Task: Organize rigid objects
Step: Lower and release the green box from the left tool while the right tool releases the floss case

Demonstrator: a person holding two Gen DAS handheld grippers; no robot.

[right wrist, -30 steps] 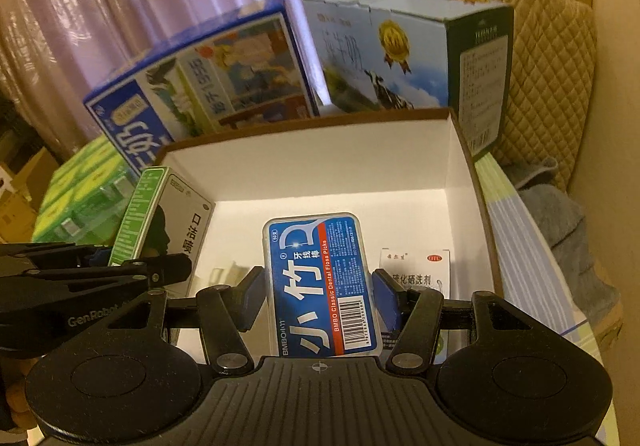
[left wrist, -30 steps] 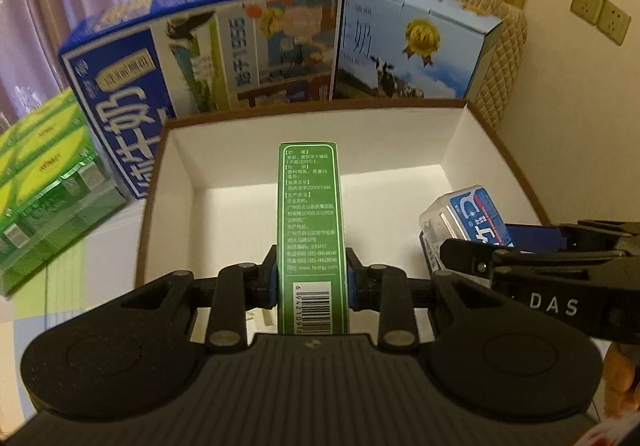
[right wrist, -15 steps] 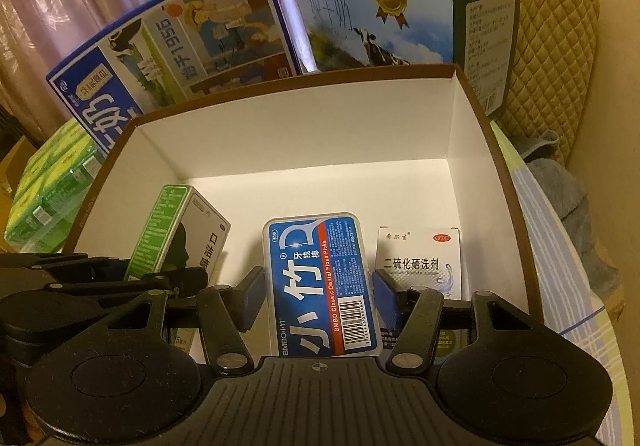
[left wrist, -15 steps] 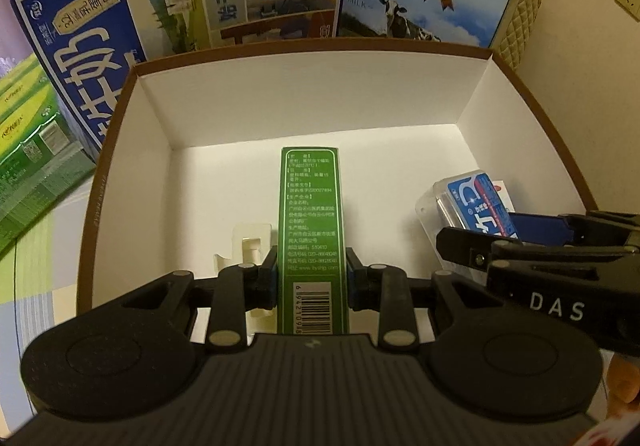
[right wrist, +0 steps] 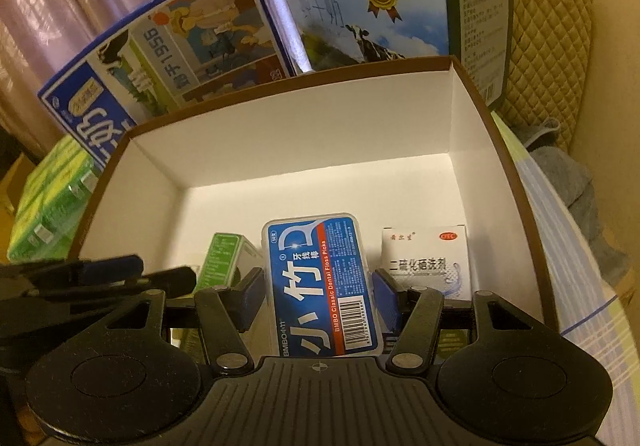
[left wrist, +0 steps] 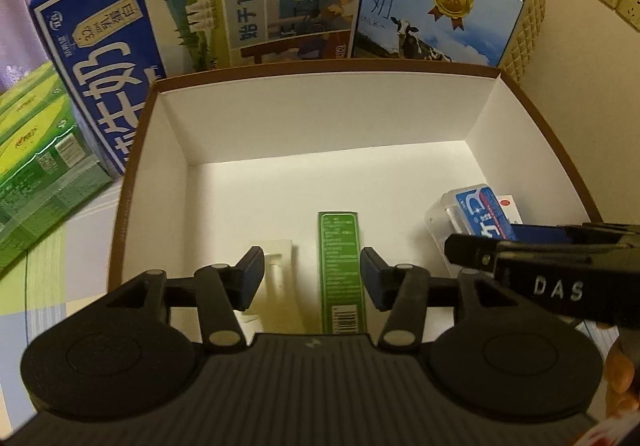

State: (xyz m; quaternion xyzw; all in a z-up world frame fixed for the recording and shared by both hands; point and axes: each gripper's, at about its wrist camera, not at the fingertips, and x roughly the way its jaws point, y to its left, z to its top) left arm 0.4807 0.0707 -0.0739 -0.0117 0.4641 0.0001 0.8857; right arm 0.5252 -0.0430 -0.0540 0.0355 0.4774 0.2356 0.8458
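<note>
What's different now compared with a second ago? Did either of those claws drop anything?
The left gripper has just opened its jaws and let go of the green box, which now stands loose in the white box. The right gripper still holds the blue floss case.

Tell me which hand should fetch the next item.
Left. The left gripper has just opened its fingers, clear of the green box resting in the carton; the right gripper grips the floss case.
</note>
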